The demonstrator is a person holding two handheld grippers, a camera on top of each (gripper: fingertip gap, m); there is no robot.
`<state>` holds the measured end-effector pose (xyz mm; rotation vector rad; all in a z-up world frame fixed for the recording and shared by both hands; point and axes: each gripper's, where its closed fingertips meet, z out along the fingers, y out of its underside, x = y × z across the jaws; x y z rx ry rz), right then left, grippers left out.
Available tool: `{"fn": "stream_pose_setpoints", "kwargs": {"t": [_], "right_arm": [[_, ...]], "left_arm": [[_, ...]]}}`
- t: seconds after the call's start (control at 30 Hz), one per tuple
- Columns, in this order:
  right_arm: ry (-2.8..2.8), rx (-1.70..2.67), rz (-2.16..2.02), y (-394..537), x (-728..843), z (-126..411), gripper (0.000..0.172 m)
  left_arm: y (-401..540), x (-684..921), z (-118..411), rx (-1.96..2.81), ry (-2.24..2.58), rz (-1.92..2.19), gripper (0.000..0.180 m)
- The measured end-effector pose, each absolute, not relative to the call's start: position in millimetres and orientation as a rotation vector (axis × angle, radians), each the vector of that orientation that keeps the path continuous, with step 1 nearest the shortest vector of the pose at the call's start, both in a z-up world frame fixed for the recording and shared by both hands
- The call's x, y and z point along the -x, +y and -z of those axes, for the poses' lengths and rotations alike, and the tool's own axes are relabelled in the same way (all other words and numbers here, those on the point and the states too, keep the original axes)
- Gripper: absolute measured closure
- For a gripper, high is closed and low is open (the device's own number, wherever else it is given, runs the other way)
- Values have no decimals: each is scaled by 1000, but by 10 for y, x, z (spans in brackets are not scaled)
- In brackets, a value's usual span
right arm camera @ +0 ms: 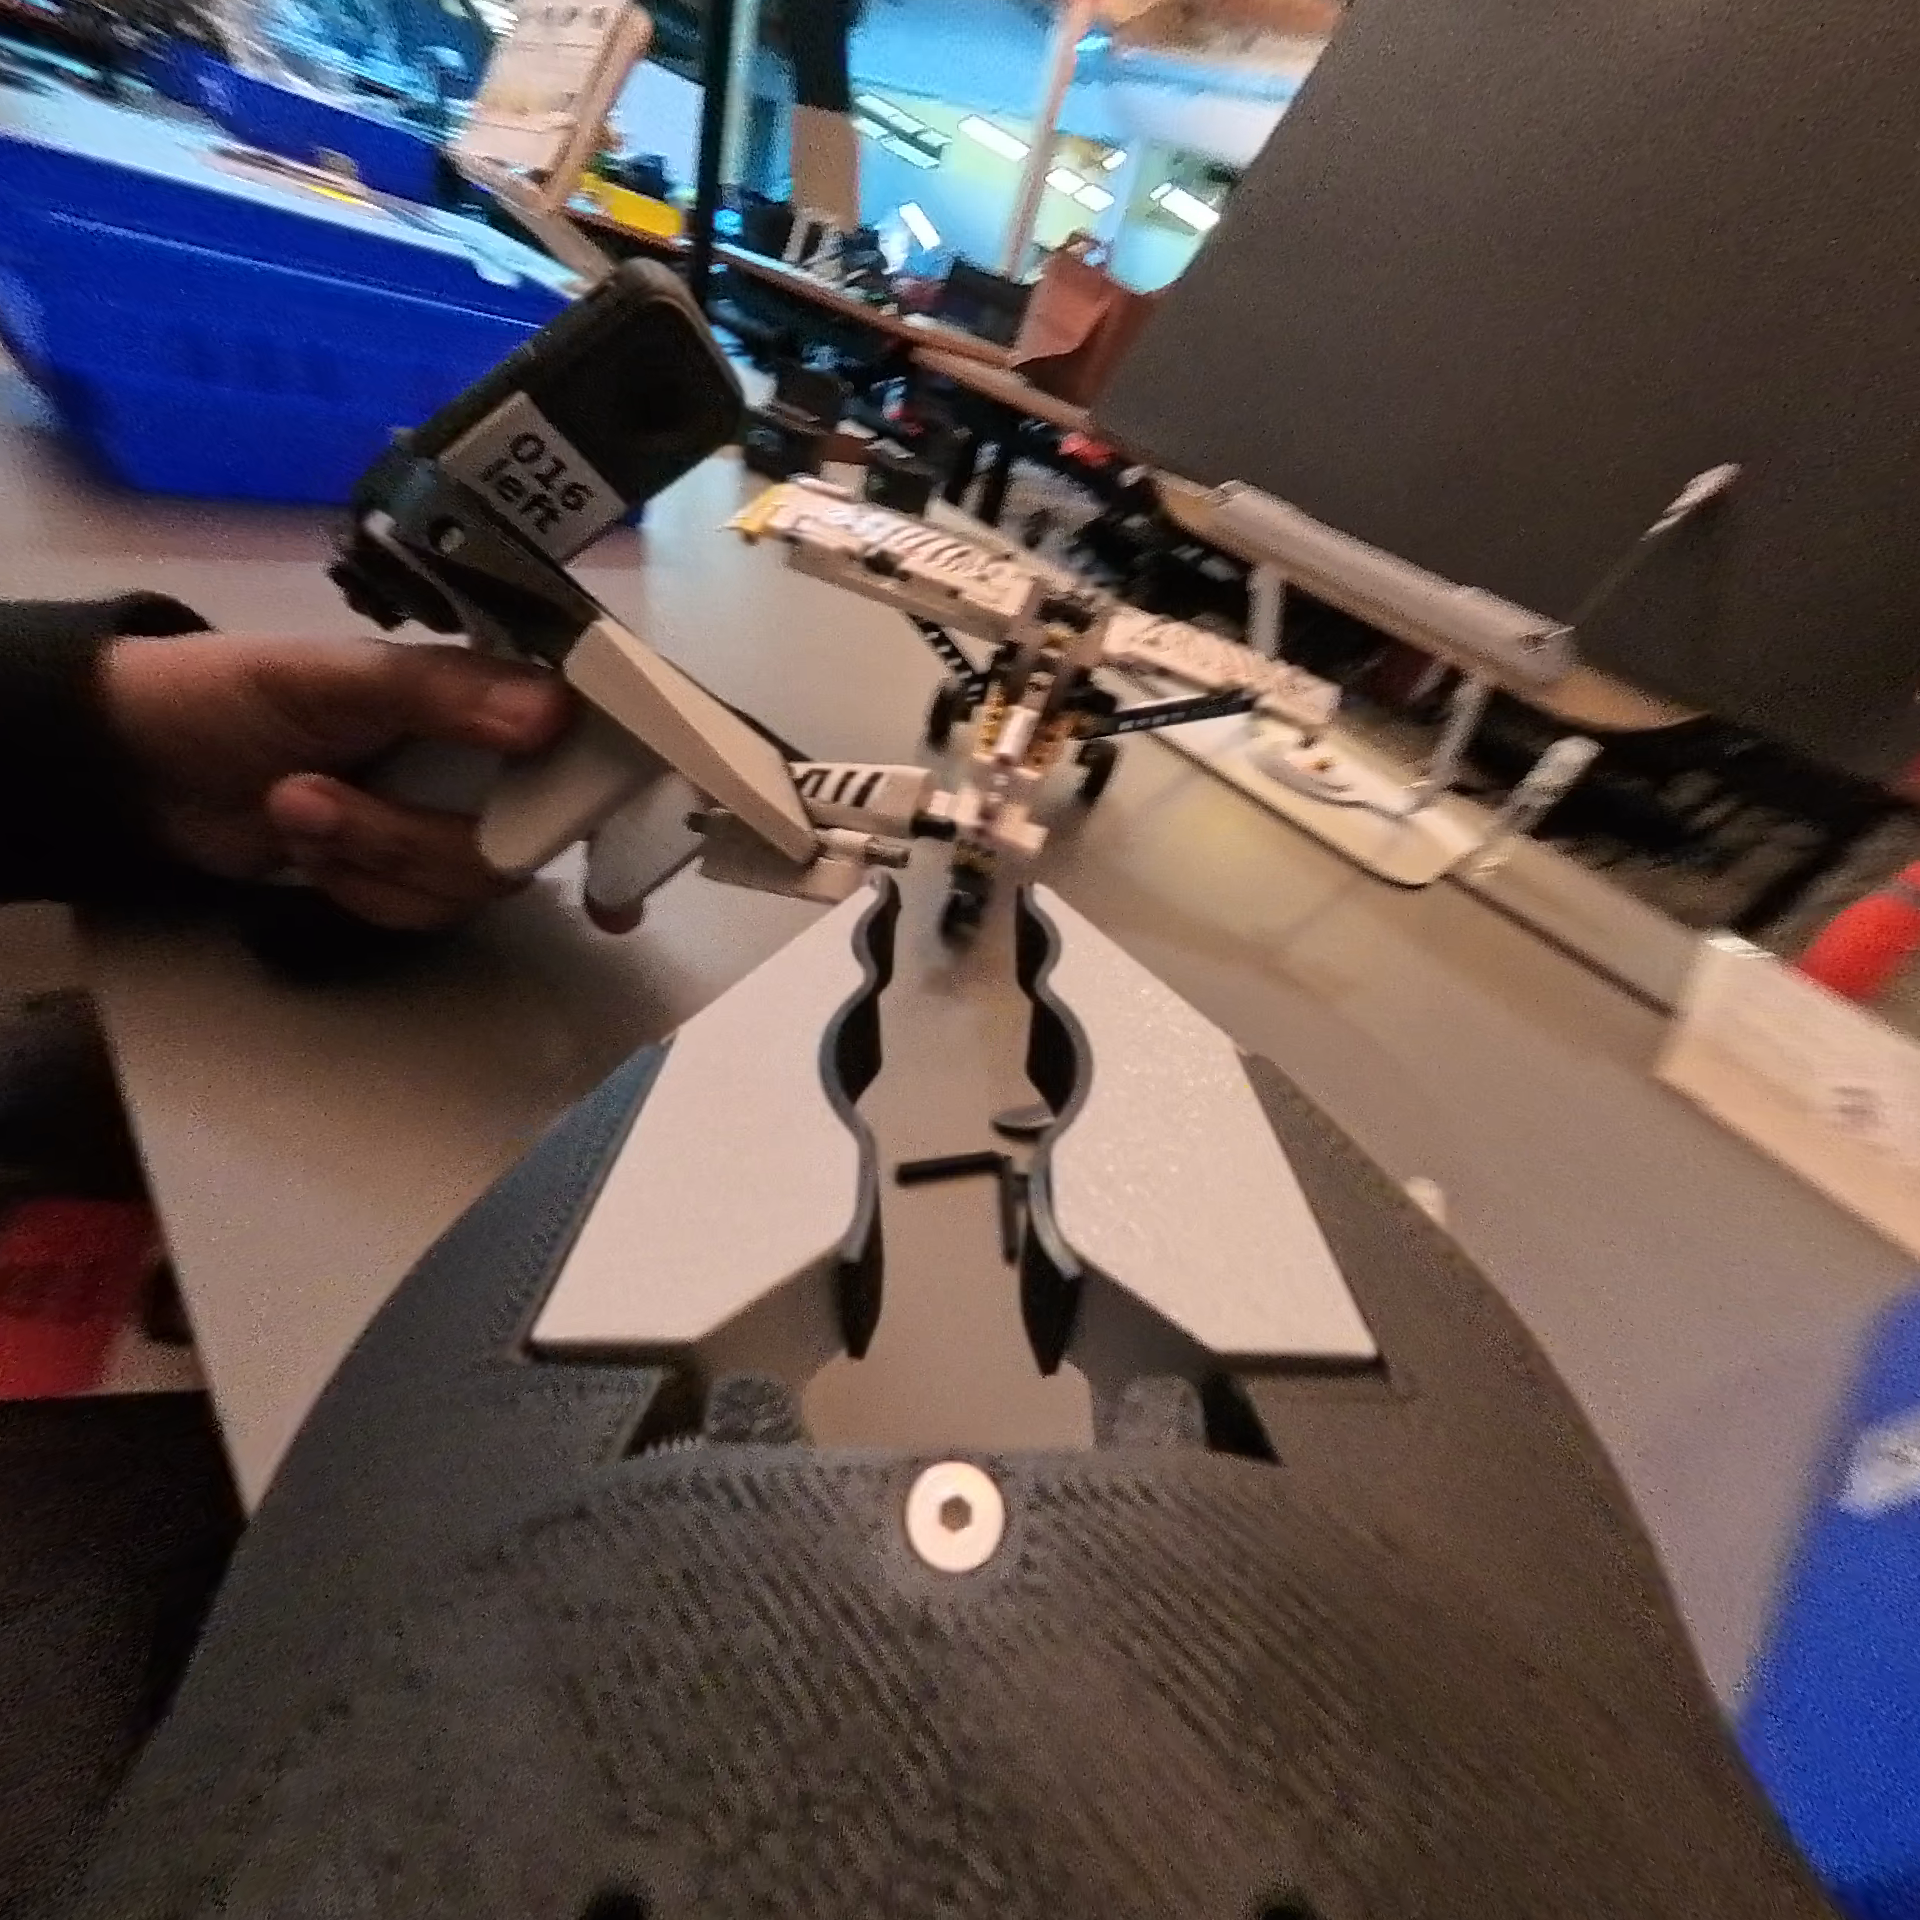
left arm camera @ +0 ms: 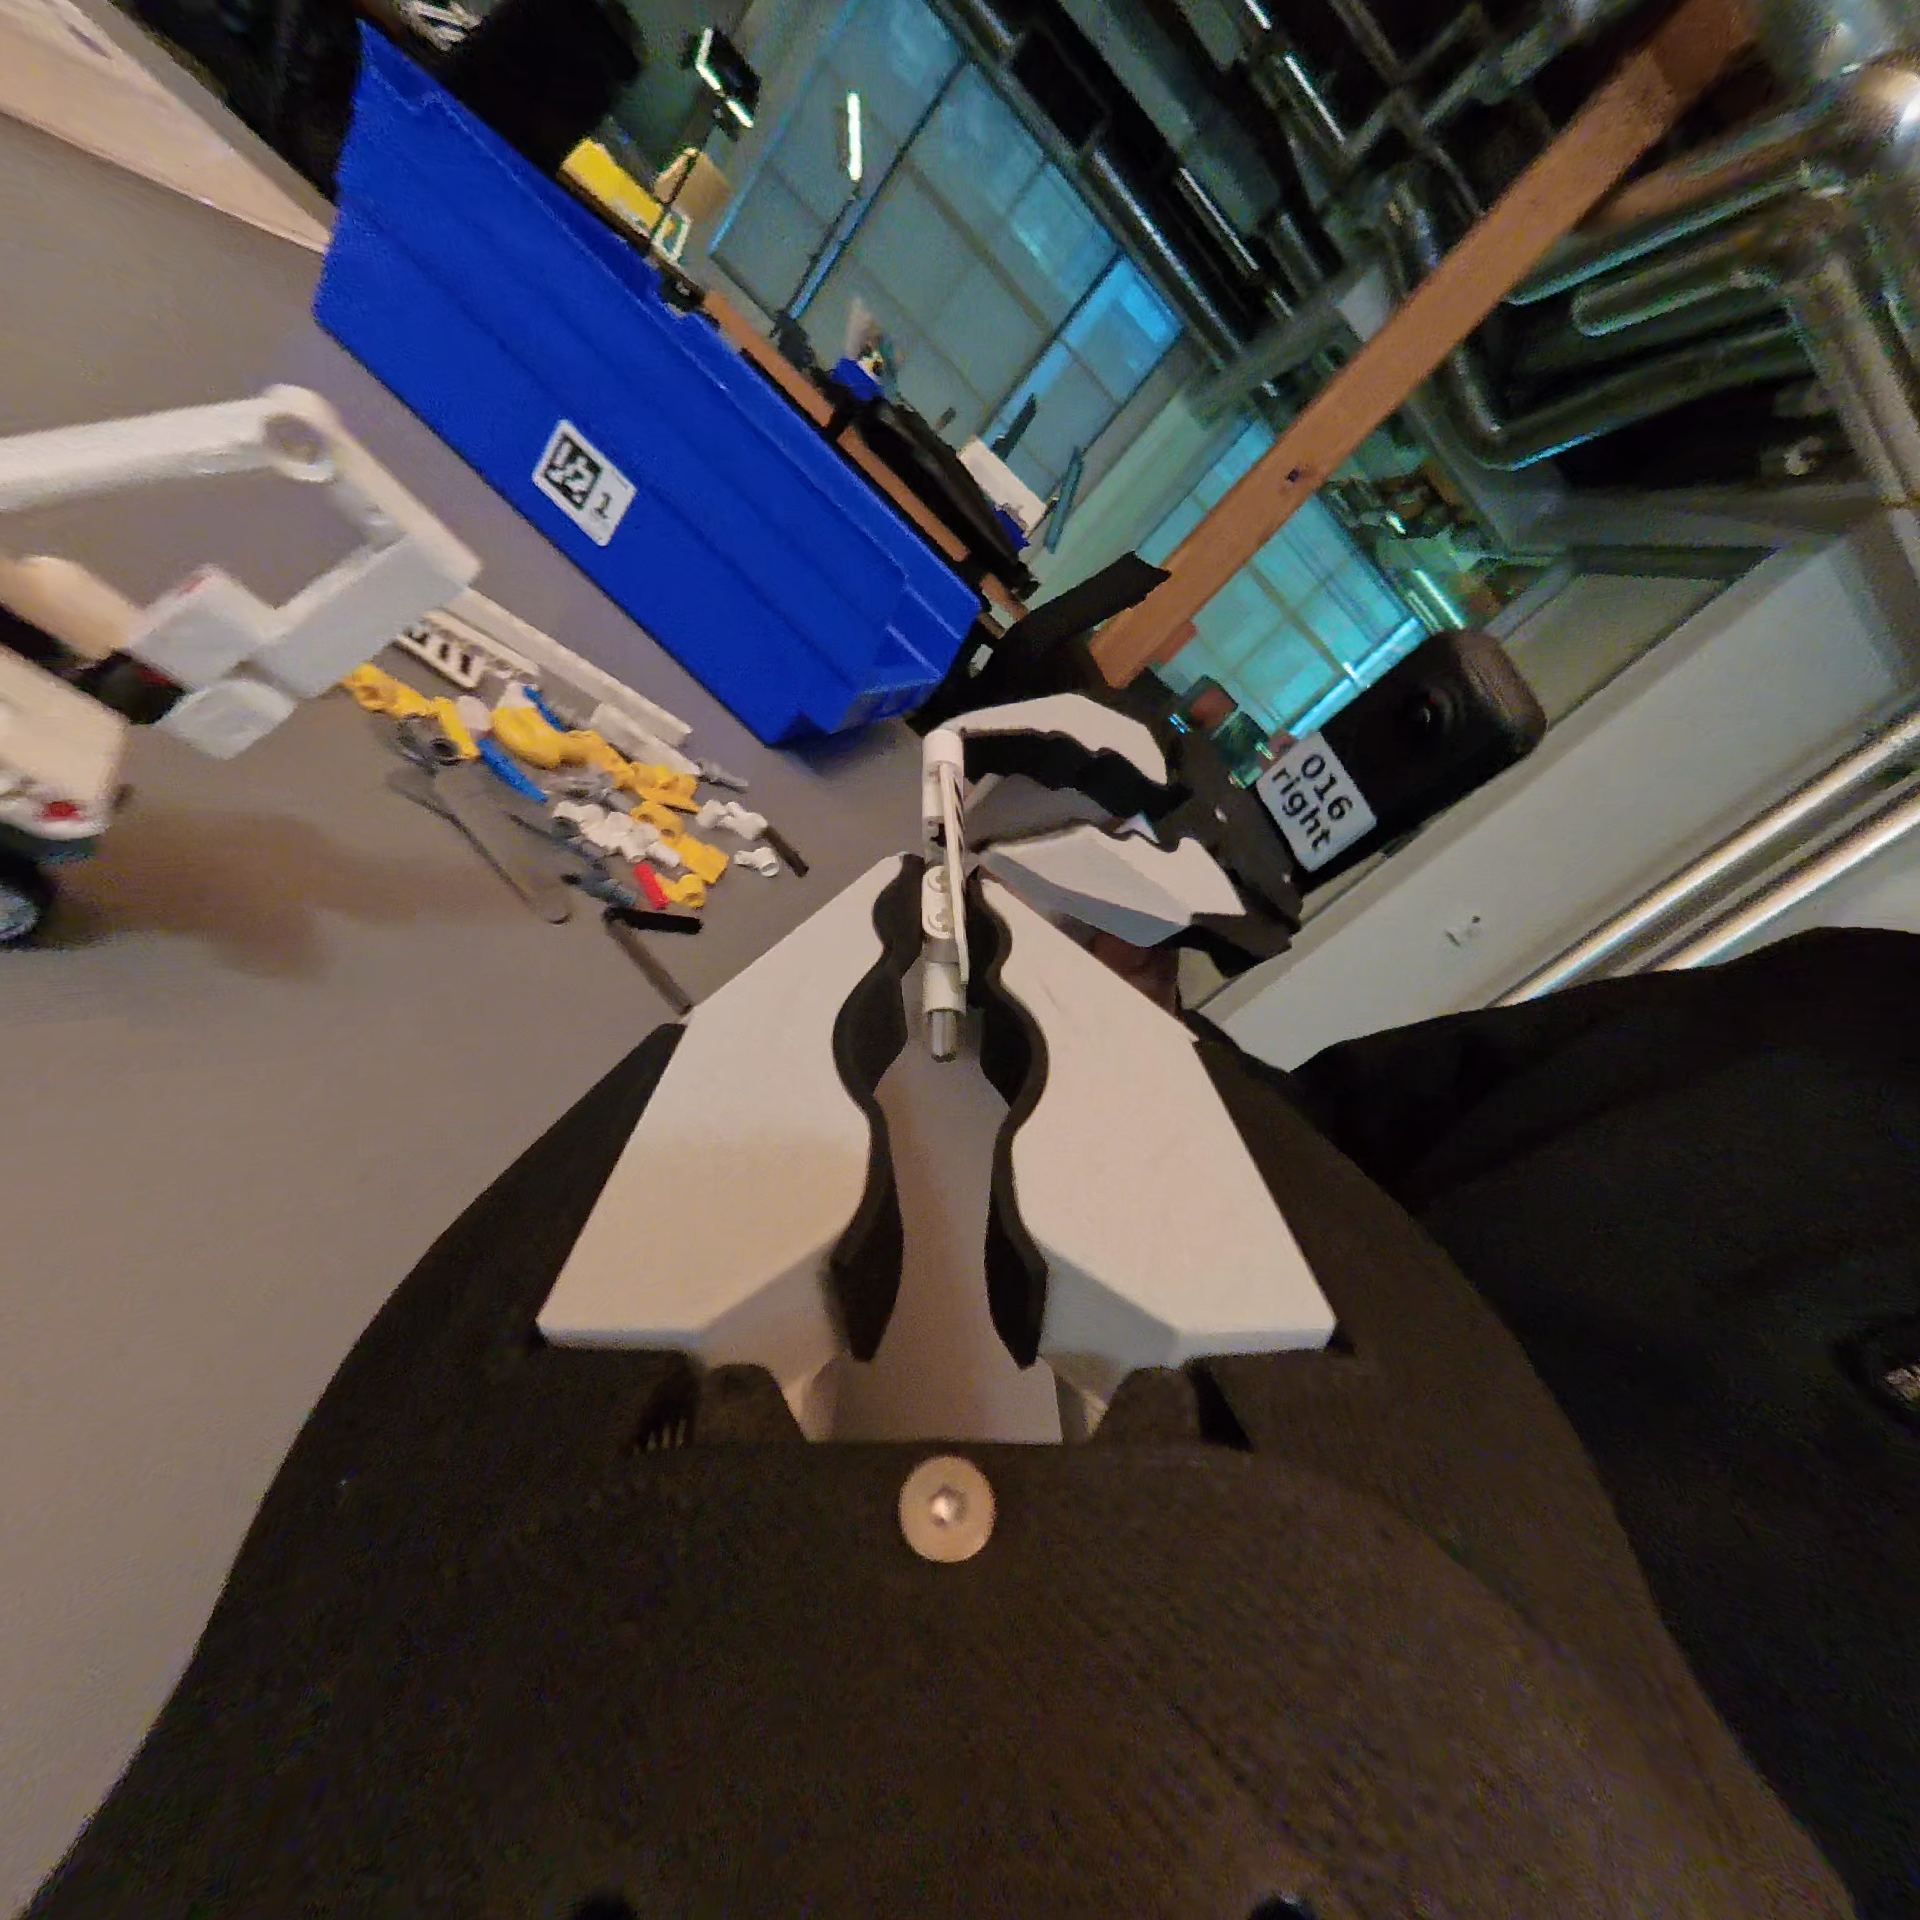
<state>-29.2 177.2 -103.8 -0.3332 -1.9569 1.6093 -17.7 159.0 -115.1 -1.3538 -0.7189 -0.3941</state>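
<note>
My left gripper (left arm camera: 940, 883) is shut on a slim white toy-brick piece with black stripes (left arm camera: 948, 821). A grey axle sticks out of the piece's near end. In the right wrist view the left gripper (right arm camera: 831, 842) comes in from the left in a person's hand (right arm camera: 312, 748), holding the striped piece (right arm camera: 852, 787) level. My right gripper (right arm camera: 956, 894) is open. A blurred black and white part of the build (right arm camera: 971, 883) hangs between its fingertips, and the pads do not press on it. In the left wrist view the right gripper (left arm camera: 1049, 810) stands open just right of the piece's far end.
A blue bin (left arm camera: 623, 468) stands at the back of the grey table (left arm camera: 260, 1091). A pile of loose yellow, white and blue bricks (left arm camera: 582, 769) lies before it. A white toy frame (left arm camera: 260, 582) is at the left. A larger brick model (right arm camera: 935, 582) and small black pins (right arm camera: 951, 1169) lie ahead. Less than 4 cm separates the two grippers' tips.
</note>
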Motion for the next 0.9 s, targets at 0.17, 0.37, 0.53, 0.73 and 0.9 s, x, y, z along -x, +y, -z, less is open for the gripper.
{"fn": "stream_pose_setpoints", "kwargs": {"t": [0.17, 0.37, 0.53, 0.73, 0.9], "right_arm": [[-1855, 313, -1700, 1932, 193, 946, 152], [-1921, 473, -2152, 1991, 150, 824, 143], [-1995, 735, -2520, 1879, 160, 810, 140], [-2029, 874, -2728, 1734, 160, 838, 165], [-2035, 887, -2763, 1730, 166, 842, 168]], "left_arm": [[1789, 94, 1147, 1389, -665, 428, 176], [1873, 31, 1100, 1376, -618, 448, 177], [1873, -3, 1072, 1368, -593, 450, 176], [1863, -13, 1056, 1352, -595, 449, 176], [1853, -14, 1050, 1339, -599, 452, 177]]}}
